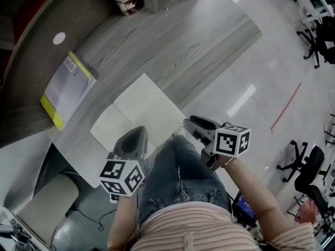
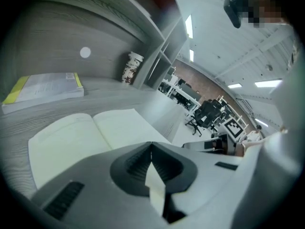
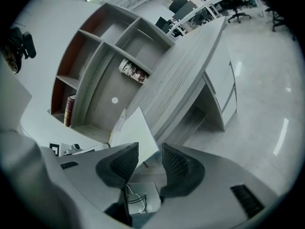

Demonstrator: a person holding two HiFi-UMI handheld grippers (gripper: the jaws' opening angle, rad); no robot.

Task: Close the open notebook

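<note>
head view, notebook (image 1: 140,113) open, on desk (image 1: 183,41)

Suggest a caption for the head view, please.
Open notebook on grey desk; left gripper and right gripper poised beside it.

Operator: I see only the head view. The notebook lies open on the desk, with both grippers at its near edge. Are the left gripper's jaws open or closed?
Observer: In the left gripper view, the left gripper has its jaws together at the tips. The open notebook lies flat ahead of them.
Operator: And the right one?
Observer: In the right gripper view, the right gripper has its jaws apart. A corner of the open notebook shows in the gap between them, but neither pad presses on it.
</note>
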